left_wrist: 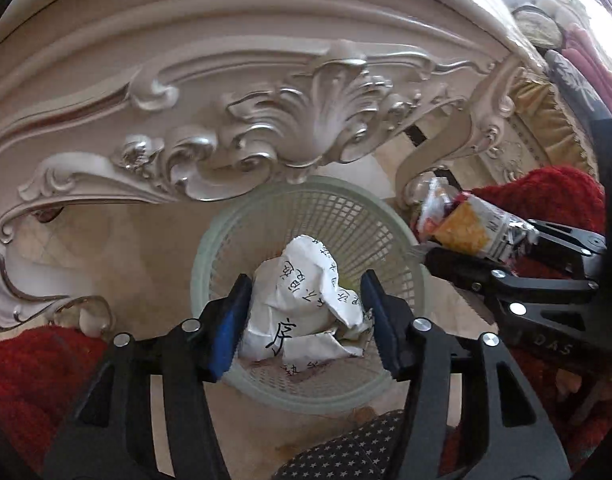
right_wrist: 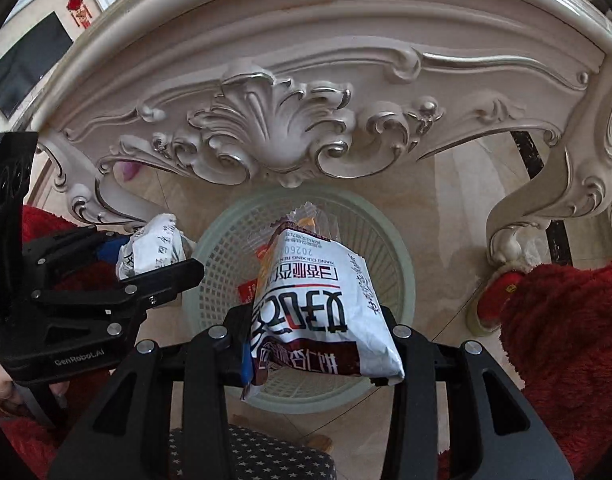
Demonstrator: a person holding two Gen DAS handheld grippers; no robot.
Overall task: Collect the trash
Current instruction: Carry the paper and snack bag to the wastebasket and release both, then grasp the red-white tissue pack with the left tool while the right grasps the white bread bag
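A pale green mesh basket (left_wrist: 202, 264) (right_wrist: 405, 264) stands on the floor under the carved table. My left gripper (left_wrist: 307, 280) (right_wrist: 154, 254) hangs over it. A crumpled white paper ball (left_wrist: 302, 300) (right_wrist: 154, 248) with black writing sits between its blue pads (left_wrist: 228, 328), which stand apart and do not visibly squeeze it. My right gripper (right_wrist: 313, 320) (left_wrist: 477, 240) is over the basket too, shut on a white, orange and maroon snack bag (right_wrist: 317, 292) (left_wrist: 461, 232). Something red and orange lies inside the basket (right_wrist: 248, 290).
An ornate cream table (left_wrist: 306, 112) (right_wrist: 282, 128) with a carved apron and curled legs (right_wrist: 513, 224) overhangs the basket's far side. Red plush fabric (right_wrist: 565, 340) (left_wrist: 22, 380) flanks the basket. Dark star-patterned cloth (right_wrist: 242, 456) lies nearest me. A hand (right_wrist: 2, 392) grips the left tool.
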